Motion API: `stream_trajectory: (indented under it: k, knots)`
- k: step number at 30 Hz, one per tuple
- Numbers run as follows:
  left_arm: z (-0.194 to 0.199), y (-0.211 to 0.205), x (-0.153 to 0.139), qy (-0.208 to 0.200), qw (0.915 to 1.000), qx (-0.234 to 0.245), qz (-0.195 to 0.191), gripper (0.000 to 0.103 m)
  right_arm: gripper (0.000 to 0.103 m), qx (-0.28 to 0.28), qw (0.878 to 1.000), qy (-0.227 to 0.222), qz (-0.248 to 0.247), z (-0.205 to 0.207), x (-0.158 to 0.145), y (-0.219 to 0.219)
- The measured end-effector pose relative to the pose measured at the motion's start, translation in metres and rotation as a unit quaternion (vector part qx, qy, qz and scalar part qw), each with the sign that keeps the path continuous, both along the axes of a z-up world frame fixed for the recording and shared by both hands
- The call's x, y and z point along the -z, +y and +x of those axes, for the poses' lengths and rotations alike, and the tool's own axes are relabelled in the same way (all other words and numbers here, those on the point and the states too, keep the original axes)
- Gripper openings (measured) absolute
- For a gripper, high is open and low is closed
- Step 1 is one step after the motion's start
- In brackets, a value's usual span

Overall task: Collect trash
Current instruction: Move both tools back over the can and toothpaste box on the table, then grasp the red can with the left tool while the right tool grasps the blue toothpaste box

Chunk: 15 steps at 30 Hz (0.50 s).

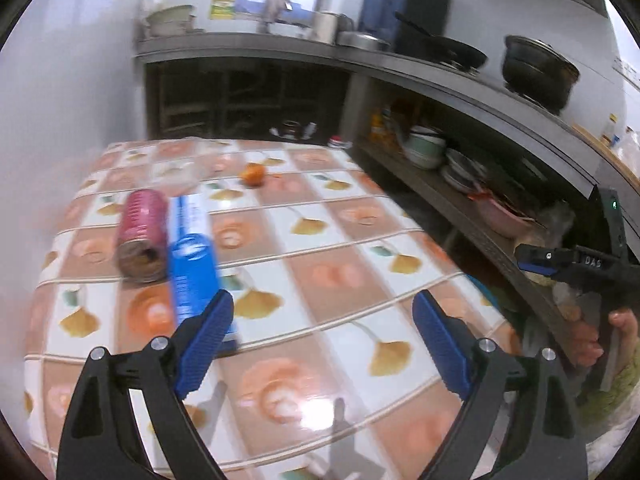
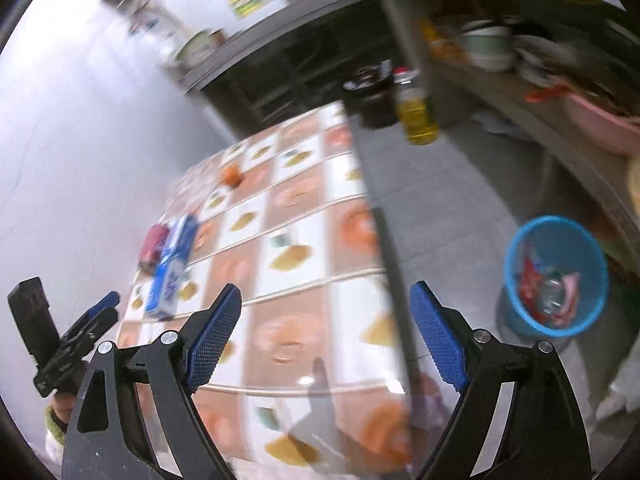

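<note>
Hovering over the tiled-pattern desk, the left claw stands spread wide with nothing between its blue pads, its near-left finger partly covering the end of a blue and white carton that lies touching a pink can on its side. Farther off sits a small orange thing, too blurred to name, beside a clear crumpled shape I cannot make out. The right claw is likewise spread and empty at the desk's right edge, with the blue bin on the floor to the right, its red and clear contents smeared.
</note>
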<state>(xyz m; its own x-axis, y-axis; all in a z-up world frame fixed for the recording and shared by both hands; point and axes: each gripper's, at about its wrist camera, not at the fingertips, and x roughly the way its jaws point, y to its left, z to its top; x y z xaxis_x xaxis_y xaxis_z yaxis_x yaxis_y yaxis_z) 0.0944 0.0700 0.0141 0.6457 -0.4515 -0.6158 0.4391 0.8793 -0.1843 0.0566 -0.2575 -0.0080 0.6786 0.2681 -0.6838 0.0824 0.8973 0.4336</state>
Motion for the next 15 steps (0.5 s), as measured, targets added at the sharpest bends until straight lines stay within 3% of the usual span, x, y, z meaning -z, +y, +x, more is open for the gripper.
stream_trajectory:
  k: [9, 15]
  knots:
    - [0.017, 0.055, 0.011, -0.013, 0.9977, -0.065, -0.011, 0.089, 0.082, -0.101, 0.994, 0.038, 0.031, 0.053, 0.006, 0.086]
    - [0.033, 0.081, 0.018, -0.003, 0.9925, -0.122, 0.003, 0.089, 0.082, -0.163, 0.985, 0.05, 0.023, 0.09, 0.007, 0.148]
